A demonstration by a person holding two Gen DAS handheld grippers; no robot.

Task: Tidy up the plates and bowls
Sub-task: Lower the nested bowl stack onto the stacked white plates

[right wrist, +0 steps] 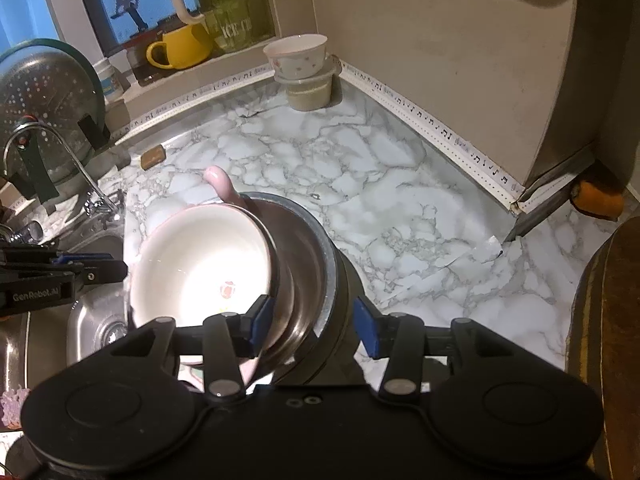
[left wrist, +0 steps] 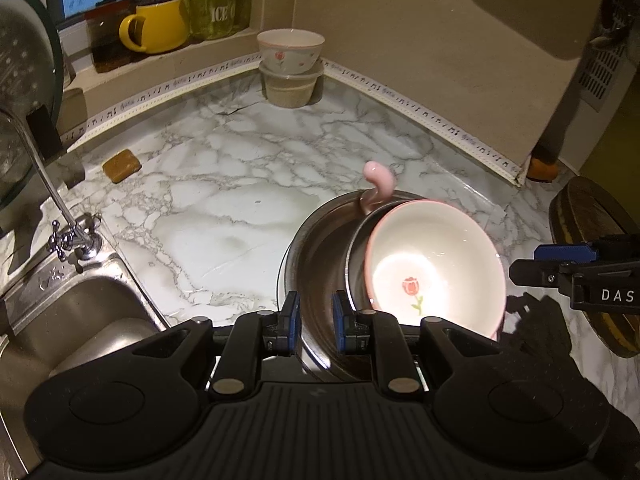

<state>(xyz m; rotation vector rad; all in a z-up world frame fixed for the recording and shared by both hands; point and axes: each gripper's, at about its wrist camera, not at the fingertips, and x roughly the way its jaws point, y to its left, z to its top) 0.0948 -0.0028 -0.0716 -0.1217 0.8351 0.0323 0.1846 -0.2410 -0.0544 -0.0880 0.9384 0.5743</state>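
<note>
A steel bowl [left wrist: 316, 248] sits tilted over the marble counter with a white pink-rimmed rose bowl [left wrist: 432, 264] leaning inside it. A pink spoon handle [left wrist: 378, 182] sticks up behind them. My left gripper [left wrist: 316, 320] is shut on the steel bowl's near rim. In the right wrist view my right gripper [right wrist: 314, 324] stands open astride the steel bowl's [right wrist: 308, 264] other rim, its right pad clear of the metal. The rose bowl [right wrist: 200, 264] lies to the left there. Each gripper shows in the other's view, the right gripper [left wrist: 528, 264] and the left gripper [right wrist: 100, 268].
A second rose bowl [left wrist: 290, 50] rests on a plastic tub [left wrist: 290, 88] in the far corner. The sink [left wrist: 80, 308] and tap [left wrist: 52, 188] are at left, with a brown sponge [left wrist: 122, 165] nearby. A yellow mug [left wrist: 156, 26] stands on the sill. A wooden board [left wrist: 592, 240] is at right.
</note>
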